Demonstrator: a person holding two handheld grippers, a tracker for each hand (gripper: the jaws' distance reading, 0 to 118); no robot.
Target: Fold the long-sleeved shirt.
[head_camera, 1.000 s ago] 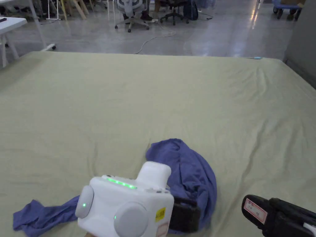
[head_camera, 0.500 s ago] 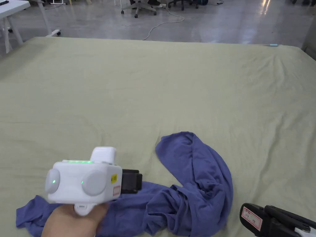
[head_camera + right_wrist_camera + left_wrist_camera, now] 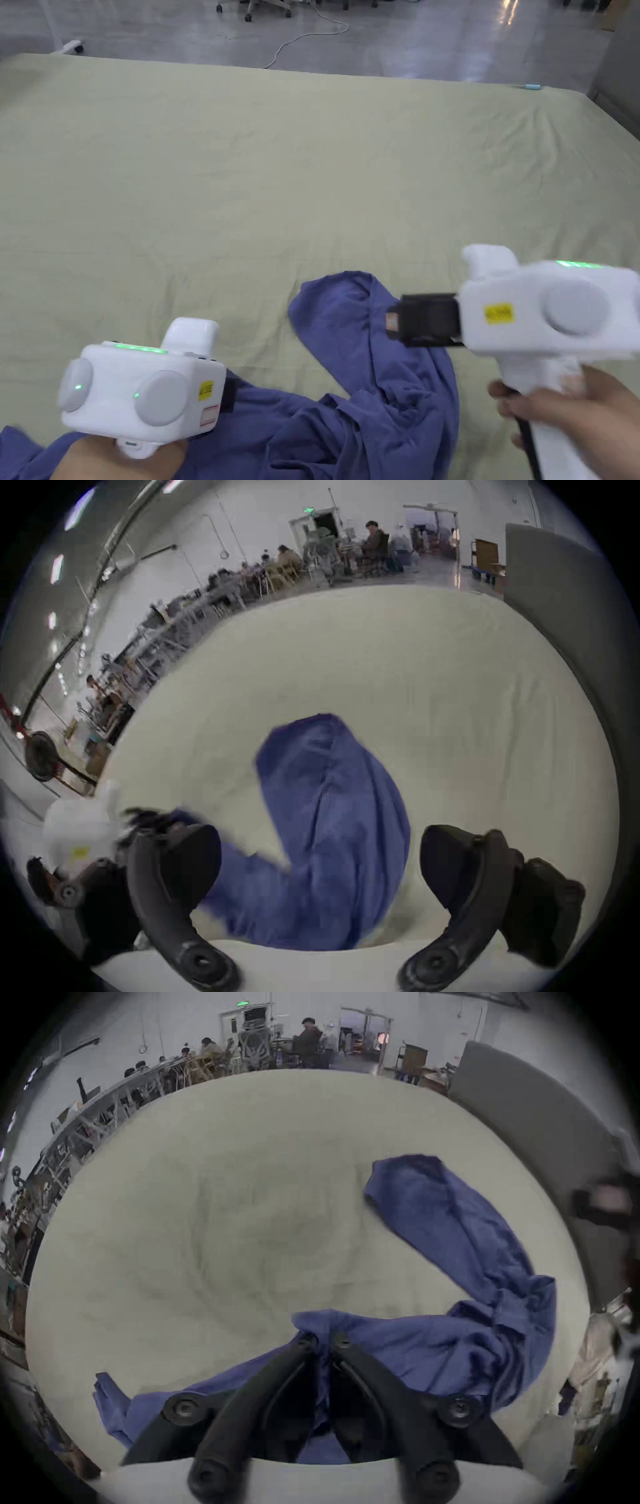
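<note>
A blue long-sleeved shirt lies crumpled near the front edge of the pale green table, one part curling away toward the table's middle. In the left gripper view my left gripper is shut on a fold of the blue shirt. In the head view its white body sits at the lower left, its jaws hidden. My right gripper stands open above the blue shirt, nothing between its jaws. Its white body hovers at the right in the head view, the black front end over the cloth.
The pale green table cover stretches wide and wrinkled beyond the shirt. A grey floor with a cable lies past the far edge. A grey panel stands at the right. People sit at desks far off.
My right gripper has risen from the lower right corner and moved left over the shirt. My left gripper has shifted left and slightly down with the cloth. The head camera tilted down.
</note>
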